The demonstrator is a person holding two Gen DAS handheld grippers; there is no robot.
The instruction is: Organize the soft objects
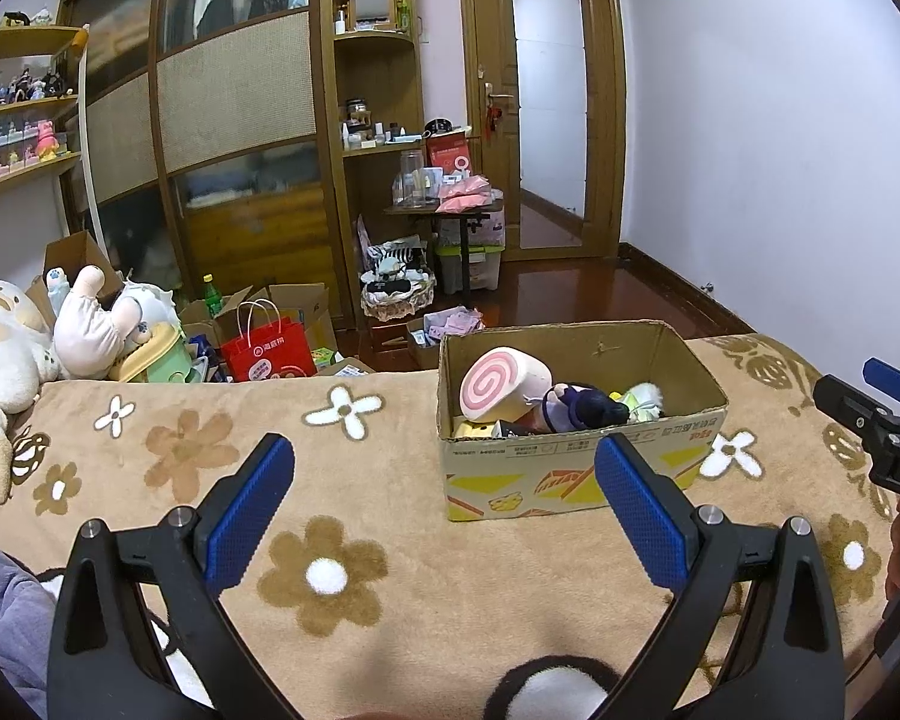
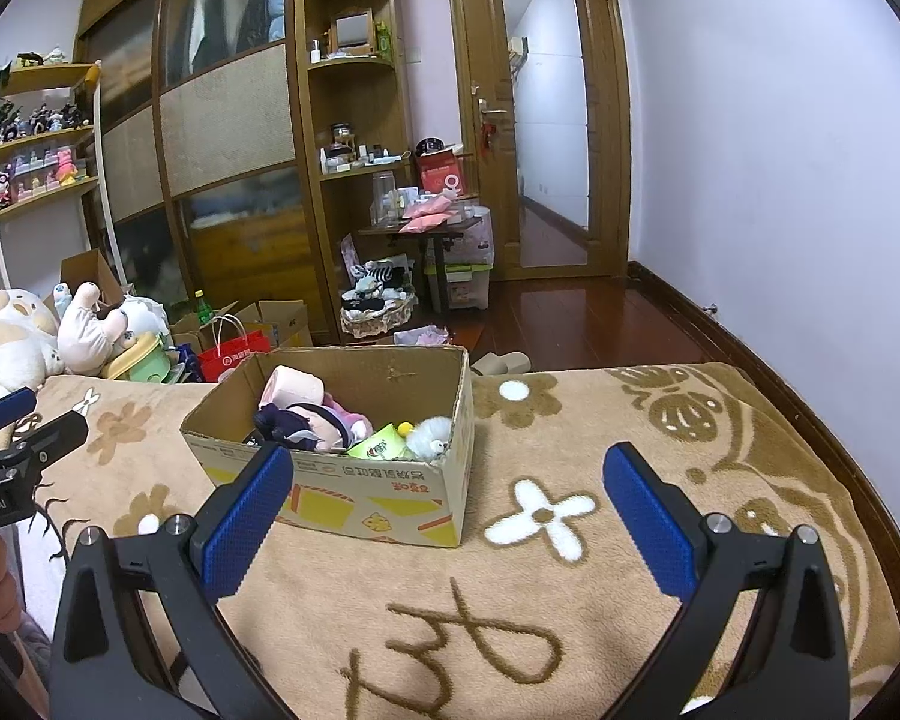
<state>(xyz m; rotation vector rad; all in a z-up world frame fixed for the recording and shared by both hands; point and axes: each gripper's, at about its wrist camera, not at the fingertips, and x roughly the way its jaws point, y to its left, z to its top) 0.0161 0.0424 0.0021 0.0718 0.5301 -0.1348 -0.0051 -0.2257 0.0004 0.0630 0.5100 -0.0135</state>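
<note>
left gripper: wide open, empty, above the brown flower blanket | brown cardboard box: sits on the blanket, holds a pink swirl roll cushion, a dark-haired plush doll, a fluffy white toy | right gripper: wide open, empty, near the box
</note>
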